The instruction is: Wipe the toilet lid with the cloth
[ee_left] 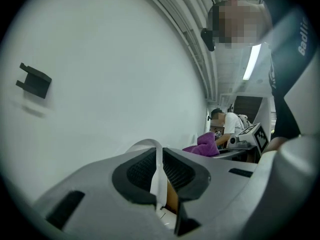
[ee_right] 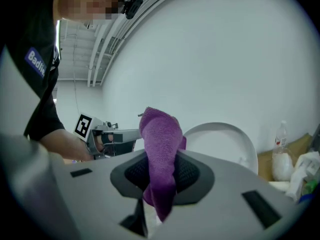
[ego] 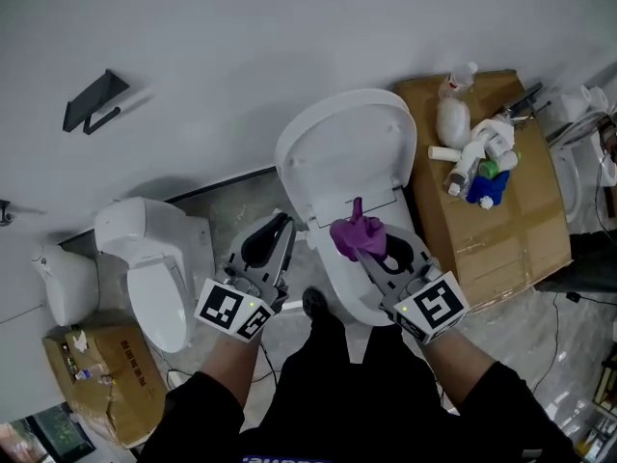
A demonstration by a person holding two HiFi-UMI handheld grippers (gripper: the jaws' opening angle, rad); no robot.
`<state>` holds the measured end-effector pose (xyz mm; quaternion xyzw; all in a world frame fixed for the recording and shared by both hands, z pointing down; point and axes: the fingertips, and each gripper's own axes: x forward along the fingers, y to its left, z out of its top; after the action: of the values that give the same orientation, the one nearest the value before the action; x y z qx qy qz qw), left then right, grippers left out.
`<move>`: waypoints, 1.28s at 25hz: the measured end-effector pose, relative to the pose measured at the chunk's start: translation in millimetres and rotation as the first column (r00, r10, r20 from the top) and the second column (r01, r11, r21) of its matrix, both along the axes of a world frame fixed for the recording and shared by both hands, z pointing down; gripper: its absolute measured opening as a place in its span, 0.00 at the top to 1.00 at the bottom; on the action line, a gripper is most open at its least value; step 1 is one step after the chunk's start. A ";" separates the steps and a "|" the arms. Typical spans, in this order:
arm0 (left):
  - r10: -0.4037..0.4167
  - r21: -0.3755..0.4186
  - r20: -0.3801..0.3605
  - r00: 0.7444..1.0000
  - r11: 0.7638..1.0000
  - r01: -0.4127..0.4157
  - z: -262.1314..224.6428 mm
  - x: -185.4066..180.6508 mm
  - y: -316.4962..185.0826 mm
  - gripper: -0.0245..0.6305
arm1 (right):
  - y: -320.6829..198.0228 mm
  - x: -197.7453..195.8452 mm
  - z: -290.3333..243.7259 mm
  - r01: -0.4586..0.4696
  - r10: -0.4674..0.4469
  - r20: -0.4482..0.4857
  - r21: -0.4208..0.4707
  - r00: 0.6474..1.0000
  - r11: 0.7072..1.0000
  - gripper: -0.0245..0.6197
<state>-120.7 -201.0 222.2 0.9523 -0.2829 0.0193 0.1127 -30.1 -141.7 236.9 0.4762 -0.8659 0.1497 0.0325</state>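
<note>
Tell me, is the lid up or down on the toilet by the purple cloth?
Up. The toilet lid stands raised, leaning back toward the wall, behind the purple cloth.

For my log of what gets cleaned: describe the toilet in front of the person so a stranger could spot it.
Along the white wall stand two white toilets. Take the right-hand toilet, next to the cardboard box with bottles on it. Its lid stands raised, and the right gripper holds a purple cloth just before it.
</note>
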 end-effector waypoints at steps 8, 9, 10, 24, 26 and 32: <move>0.016 -0.021 0.072 0.997 1.000 -0.014 62.4 -10.2 -61.4 0.70 | -48.5 4.0 36.9 -0.030 0.030 -0.030 -0.001 0.999 1.000 0.82; 0.025 -0.018 0.081 0.996 1.000 -0.024 68.8 -11.1 -70.1 0.69 | -55.7 4.4 40.3 -0.038 0.038 -0.033 0.007 0.999 0.999 0.82; 0.036 -0.014 0.091 0.995 0.999 -0.035 75.3 -11.1 -78.4 0.69 | -63.0 3.9 42.5 -0.043 0.044 -0.036 0.015 0.998 0.999 0.82; 0.237 0.013 0.123 0.964 0.971 -0.240 133.2 5.2 -140.7 0.57 | -144.4 -4.7 84.8 -0.072 0.083 -0.106 0.100 0.991 0.992 0.82; 0.284 0.011 0.136 0.949 0.958 -0.288 140.7 7.9 -139.5 0.57 | -156.9 -12.6 85.2 -0.061 0.075 -0.130 0.110 0.989 0.992 0.81; 0.339 0.036 0.182 0.923 0.936 -0.351 146.7 12.2 -136.9 0.63 | -187.1 -31.9 80.5 -0.049 0.071 -0.152 0.147 0.986 0.988 0.82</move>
<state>-108.5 -337.9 368.9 0.9852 -0.1202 0.1117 0.0503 -62.1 -328.9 317.4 0.5134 -0.8545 0.0502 0.0615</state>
